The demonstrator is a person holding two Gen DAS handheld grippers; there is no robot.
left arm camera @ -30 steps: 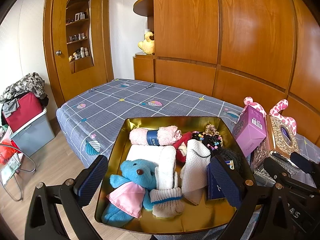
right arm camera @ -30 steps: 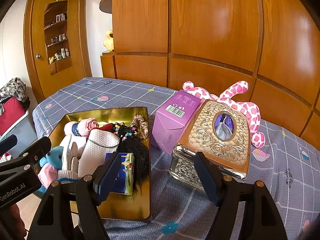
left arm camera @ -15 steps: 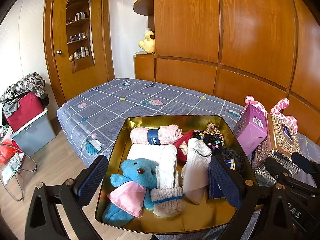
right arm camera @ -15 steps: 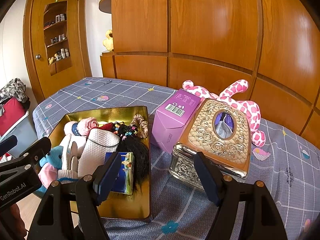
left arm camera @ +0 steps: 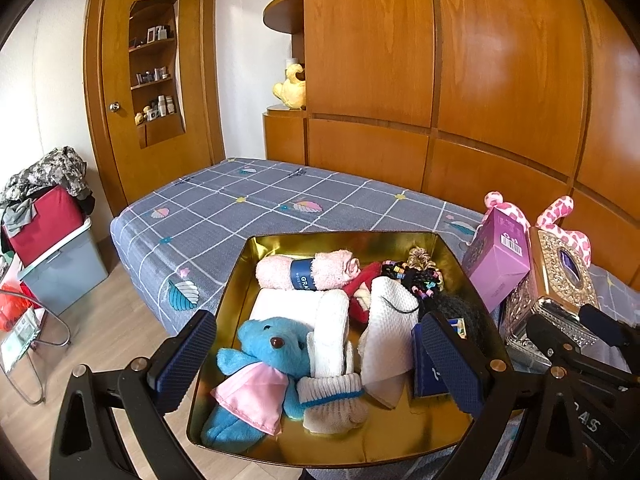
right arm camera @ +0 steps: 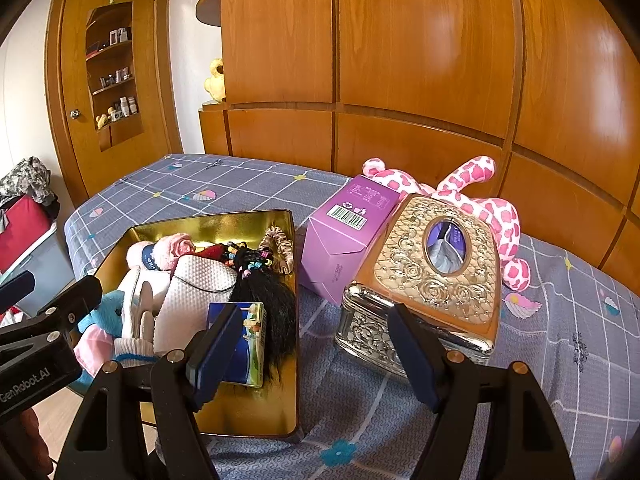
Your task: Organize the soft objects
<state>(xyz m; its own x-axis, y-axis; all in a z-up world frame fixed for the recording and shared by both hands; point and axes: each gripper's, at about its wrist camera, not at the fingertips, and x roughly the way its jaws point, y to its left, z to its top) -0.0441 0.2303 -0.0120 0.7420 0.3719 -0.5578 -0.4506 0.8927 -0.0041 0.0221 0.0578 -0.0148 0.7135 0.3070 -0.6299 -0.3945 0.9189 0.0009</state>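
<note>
Left gripper (left arm camera: pixel 320 354) hung spread wide, nothing pinched, over the gold tray (left arm camera: pixel 344 240) at the bed's edge, holding the blue bear (left arm camera: pixel 276 350), rolled towels and socks. Right gripper (right arm camera: pixel 312 354) gaped empty beside it, before the ornate tissue box (right arm camera: pixel 424 280).

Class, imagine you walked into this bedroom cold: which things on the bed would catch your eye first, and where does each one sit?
The shiny gold tray at the bed's near corner, crammed with soft things, a blue teddy at its front. Beside it stands an ornate gold tissue box, touching a purple carton. Behind both lies a pink spotted plush, against the wooden wall panels.
</note>
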